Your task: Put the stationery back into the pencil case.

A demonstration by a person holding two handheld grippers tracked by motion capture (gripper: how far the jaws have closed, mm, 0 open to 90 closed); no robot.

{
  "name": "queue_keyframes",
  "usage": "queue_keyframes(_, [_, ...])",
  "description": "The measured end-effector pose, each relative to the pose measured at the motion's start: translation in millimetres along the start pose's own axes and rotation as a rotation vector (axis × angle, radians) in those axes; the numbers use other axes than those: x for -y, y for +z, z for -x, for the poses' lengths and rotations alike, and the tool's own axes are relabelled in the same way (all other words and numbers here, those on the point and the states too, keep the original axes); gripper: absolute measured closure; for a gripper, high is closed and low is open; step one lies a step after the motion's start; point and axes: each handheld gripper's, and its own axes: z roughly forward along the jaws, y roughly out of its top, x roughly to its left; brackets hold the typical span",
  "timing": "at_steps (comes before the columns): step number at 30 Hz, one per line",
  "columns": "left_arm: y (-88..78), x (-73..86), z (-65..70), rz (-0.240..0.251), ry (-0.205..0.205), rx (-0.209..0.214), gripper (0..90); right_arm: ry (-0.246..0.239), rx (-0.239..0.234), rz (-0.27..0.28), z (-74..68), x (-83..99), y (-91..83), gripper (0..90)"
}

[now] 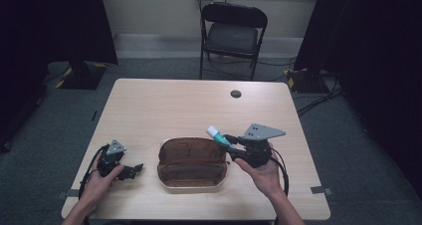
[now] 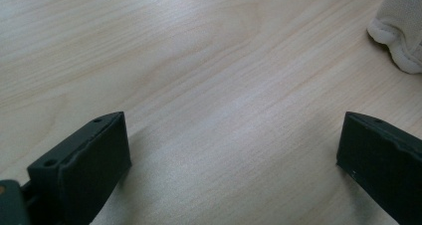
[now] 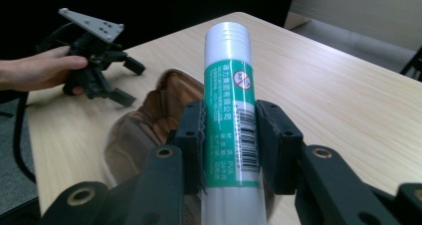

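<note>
Green-labelled glue stick (image 3: 230,110) sits clamped in the right tongs (image 3: 230,135) just above the open brown pouch (image 1: 191,164) on the worktop (image 1: 164,105), left tongs (image 1: 130,170) gaping empty, so a loosened squeeze could drop it wide.

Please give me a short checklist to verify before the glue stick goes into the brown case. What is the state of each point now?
1. Grip: right gripper shut on the green-and-white glue stick, pads on both sides: ok.
2. Brown zippered pencil case lies open, mouth upward: ok.
3. Stick over the case: its tip hangs above the case's right end, seen from the high view: ok.
4. Space inside the case: the inside looks bare, though dark: cannot tell.
5. Left gripper open, resting on the light wooden table, apart from the case: ok.
6. Stick's cap closed: cannot tell.
</note>
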Motion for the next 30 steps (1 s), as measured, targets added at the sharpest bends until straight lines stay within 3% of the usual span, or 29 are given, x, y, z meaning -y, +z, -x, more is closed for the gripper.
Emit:
queue_keyframes(5, [0.1,-0.2,-0.3,-0.001,0.000,0.001,0.0,-0.014,-0.036,0.006,-12.1,-3.6,6.2,66.0])
queue_keyframes(14, [0.0,-1.0,-1.0,-0.007,0.005,-0.007,0.0,-0.050,-0.101,-0.036,-28.9,-4.9,30.8,66.0])
queue_keyframes(30, [0.1,-0.9,-0.9,-0.006,0.005,-0.007,0.0,-0.076,-0.179,-0.090,-41.7,-8.5,74.2,66.0])
